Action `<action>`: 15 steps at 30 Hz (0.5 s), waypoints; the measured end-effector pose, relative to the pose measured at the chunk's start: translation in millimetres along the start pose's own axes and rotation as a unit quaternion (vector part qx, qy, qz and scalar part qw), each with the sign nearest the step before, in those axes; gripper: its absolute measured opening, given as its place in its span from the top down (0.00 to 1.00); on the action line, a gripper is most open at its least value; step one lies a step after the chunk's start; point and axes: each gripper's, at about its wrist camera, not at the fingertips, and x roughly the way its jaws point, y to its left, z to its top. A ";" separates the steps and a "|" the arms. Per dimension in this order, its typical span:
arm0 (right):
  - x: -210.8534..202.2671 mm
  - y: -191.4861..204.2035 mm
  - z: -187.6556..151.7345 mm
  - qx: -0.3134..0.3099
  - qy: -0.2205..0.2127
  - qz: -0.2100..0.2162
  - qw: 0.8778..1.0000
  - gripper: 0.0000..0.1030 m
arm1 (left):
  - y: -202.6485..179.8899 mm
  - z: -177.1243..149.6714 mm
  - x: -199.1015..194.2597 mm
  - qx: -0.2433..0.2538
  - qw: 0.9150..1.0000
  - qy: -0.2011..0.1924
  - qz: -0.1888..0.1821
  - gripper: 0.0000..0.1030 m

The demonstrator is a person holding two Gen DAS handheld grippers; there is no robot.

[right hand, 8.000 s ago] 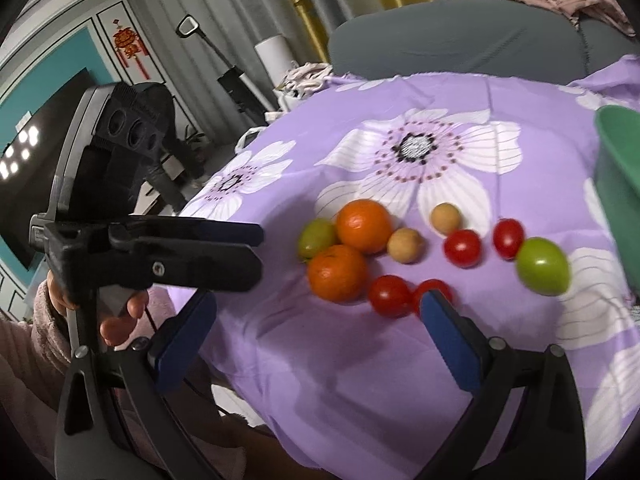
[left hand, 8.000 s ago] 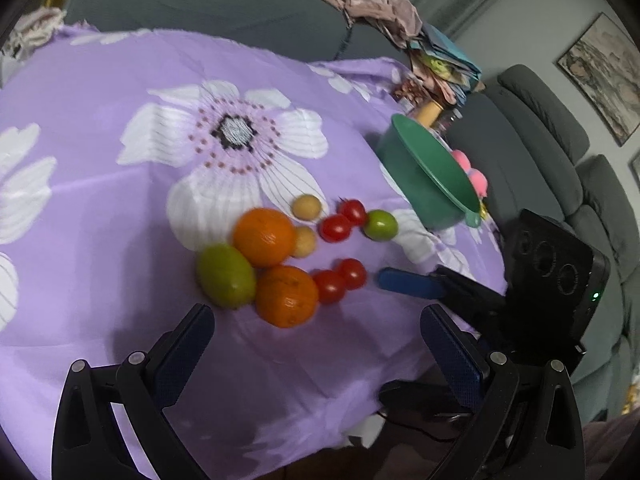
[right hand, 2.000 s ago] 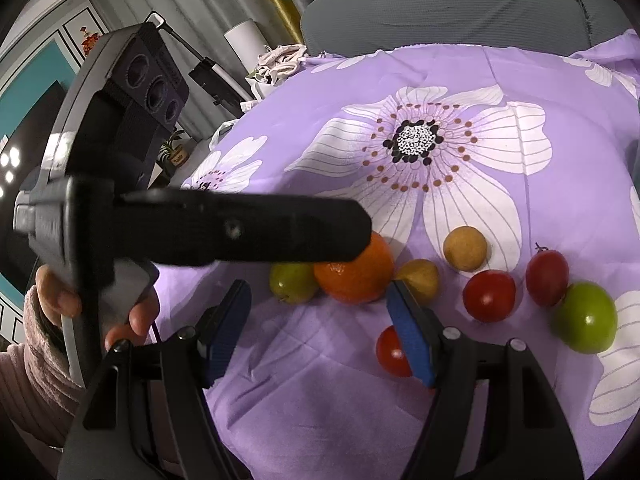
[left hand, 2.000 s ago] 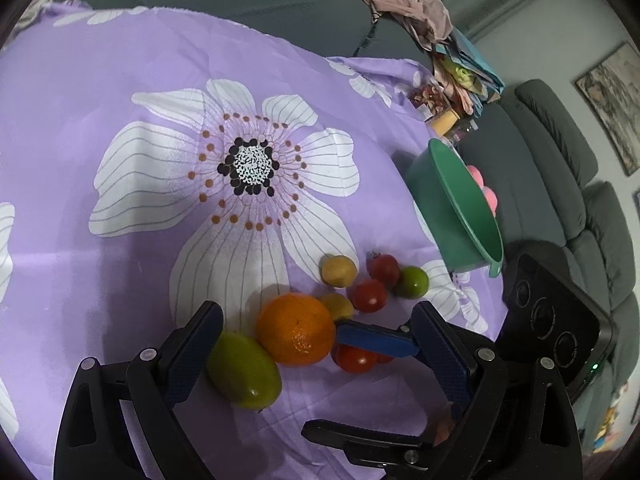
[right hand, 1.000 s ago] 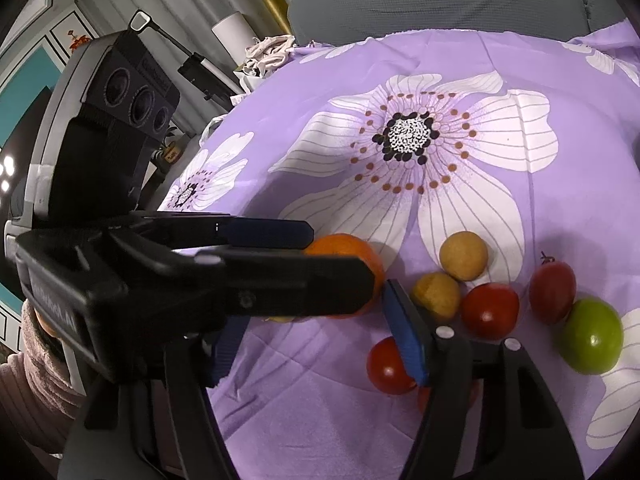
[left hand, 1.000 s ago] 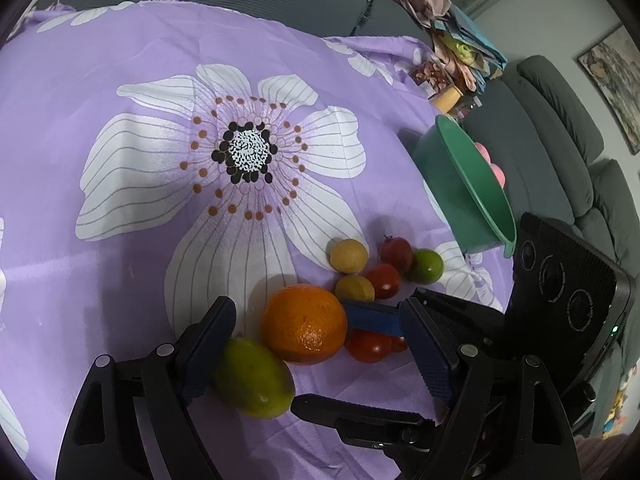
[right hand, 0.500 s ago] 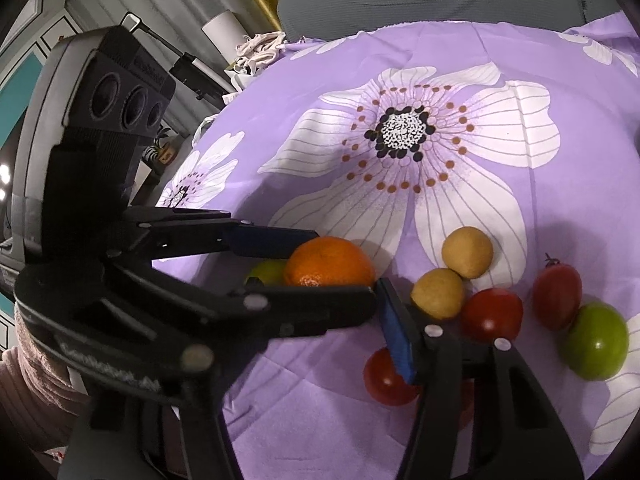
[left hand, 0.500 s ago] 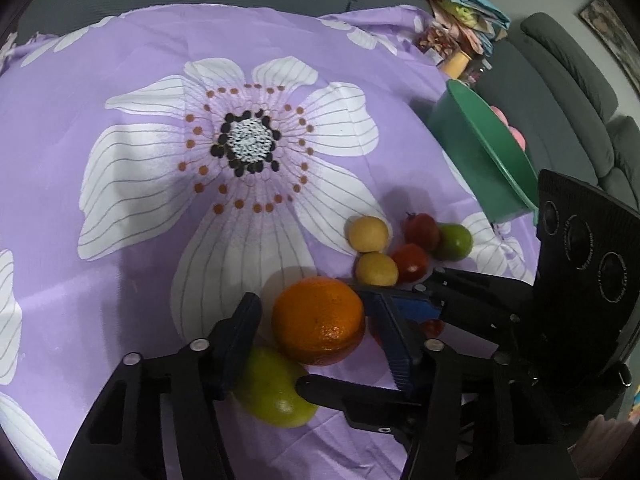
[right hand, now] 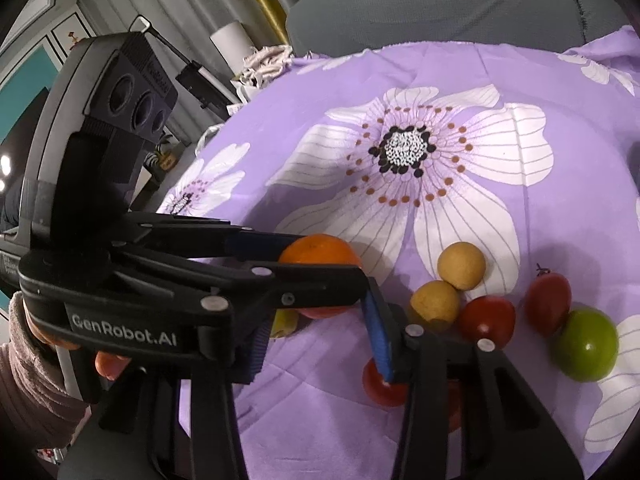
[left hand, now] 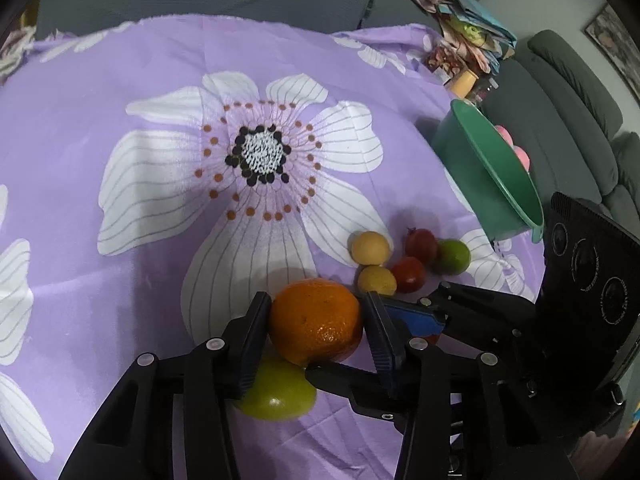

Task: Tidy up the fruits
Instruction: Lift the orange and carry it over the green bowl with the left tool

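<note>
My left gripper (left hand: 316, 322) is shut on an orange (left hand: 315, 321), its pads against both sides of the fruit on the purple flowered cloth (left hand: 160, 80); the orange also shows in the right wrist view (right hand: 320, 254). A green fruit (left hand: 276, 392) lies just under the left finger. My right gripper (right hand: 316, 344) sits close behind the left one; whether it holds the second orange is hidden by the left gripper. Two yellow fruits (left hand: 370, 248), red tomatoes (left hand: 408, 274) and a green tomato (left hand: 454, 256) lie to the right.
A green bowl (left hand: 472, 172) with pink things inside stands at the right edge of the cloth. Grey sofa seats surround the table. A pile of cloth and packets (left hand: 460, 40) lies at the back right.
My left gripper has moved forward and closed its fingers onto the orange. My right gripper has narrowed and come in close behind it.
</note>
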 end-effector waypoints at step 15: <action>-31.5 -1.8 -6.7 0.002 -0.052 0.010 0.999 0.58 | -31.8 4.4 -13.2 0.019 0.999 -0.027 0.018 0.54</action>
